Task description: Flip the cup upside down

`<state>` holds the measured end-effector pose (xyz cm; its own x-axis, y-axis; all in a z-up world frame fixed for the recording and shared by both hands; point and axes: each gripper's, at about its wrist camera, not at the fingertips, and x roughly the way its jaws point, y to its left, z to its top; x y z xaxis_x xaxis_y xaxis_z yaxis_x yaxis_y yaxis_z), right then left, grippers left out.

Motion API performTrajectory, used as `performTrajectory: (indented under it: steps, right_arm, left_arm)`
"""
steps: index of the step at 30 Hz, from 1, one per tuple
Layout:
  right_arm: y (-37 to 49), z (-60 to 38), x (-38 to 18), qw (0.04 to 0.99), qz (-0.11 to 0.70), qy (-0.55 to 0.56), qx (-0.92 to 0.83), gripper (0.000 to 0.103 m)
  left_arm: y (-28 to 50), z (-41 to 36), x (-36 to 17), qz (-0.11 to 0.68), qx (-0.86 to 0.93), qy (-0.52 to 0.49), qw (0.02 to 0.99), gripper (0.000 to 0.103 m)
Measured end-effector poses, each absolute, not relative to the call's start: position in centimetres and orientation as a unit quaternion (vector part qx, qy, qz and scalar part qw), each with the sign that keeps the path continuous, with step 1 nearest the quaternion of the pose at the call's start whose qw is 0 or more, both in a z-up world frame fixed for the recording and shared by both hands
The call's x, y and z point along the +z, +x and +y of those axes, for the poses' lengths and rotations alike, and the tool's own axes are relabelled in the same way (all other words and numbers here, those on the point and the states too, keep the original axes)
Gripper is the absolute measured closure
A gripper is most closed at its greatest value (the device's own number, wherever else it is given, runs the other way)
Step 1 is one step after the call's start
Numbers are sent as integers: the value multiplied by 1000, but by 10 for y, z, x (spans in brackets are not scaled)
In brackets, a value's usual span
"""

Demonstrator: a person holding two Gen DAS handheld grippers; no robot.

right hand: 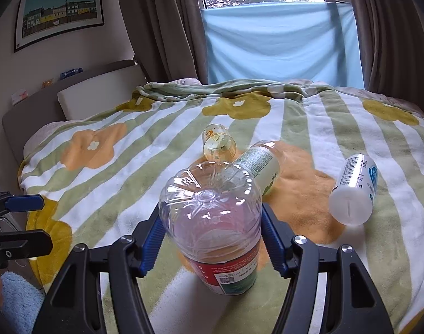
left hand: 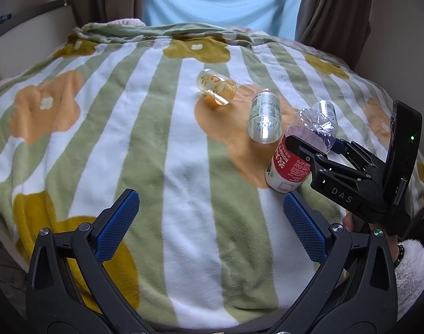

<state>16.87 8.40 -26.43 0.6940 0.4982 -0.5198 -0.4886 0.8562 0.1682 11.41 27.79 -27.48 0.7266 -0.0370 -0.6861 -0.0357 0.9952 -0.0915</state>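
Note:
A clear plastic cup with a red label (right hand: 225, 272) stands base up on the striped blanket (right hand: 128, 189), open end down. My right gripper (right hand: 210, 217) is shut on it, its blue pads (right hand: 153, 239) pressing both sides. The left wrist view shows the same cup (left hand: 287, 167) at the right, held by the right gripper (left hand: 316, 146). Nearer the bed's front edge, my left gripper (left hand: 210, 197) is open and holds nothing; the right wrist view catches it at the far left (right hand: 25, 221).
Three other cups lie on their sides beyond the held one: a yellow-tinted cup (right hand: 218, 144), a green-and-white labelled cup (right hand: 256, 164) and a white-and-blue cup (right hand: 356, 189). A headboard (right hand: 44, 105) is at the left, with curtains and a blue cloth (right hand: 281, 41) behind the bed.

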Motion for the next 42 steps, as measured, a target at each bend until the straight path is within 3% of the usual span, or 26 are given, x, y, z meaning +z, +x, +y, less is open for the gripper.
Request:
performTrajectory:
  steps: [3,5,7,10,12,21,27,42]
  right_arm:
    - [169,85,-265,921,286,2,266,37]
    - [171,86,-267,920,293,-3,260,18]
    - [174,85,-269,919,301,2,256,9]
    - [174,80,-273,920,297,14,256,8]
    - [174,80,-274,919,297,17,258,0]
    - [168,79,-269,921,289,20,262,0]
    - [139,66,-227,934,260,5,246,0]
    - [49,17,-94,980,177,0,90,0]
  left_arm:
    - [114,278,-275,369,-1,-49,928,0]
    - [114,278,-275,368,-1,-51,928,0]
    - [114,278,-275,369,-1,-50,928,0]
    - [114,278,-275,370,0,-48,928,0]
    - [114,278,-275,369,-1,-49,928,0]
    - [110,277,-270,362,5,-50,931,0]
    - [94,273,-245,329,18,-41,943,0]
    - [38,247,-134,135,39,11,990,0]
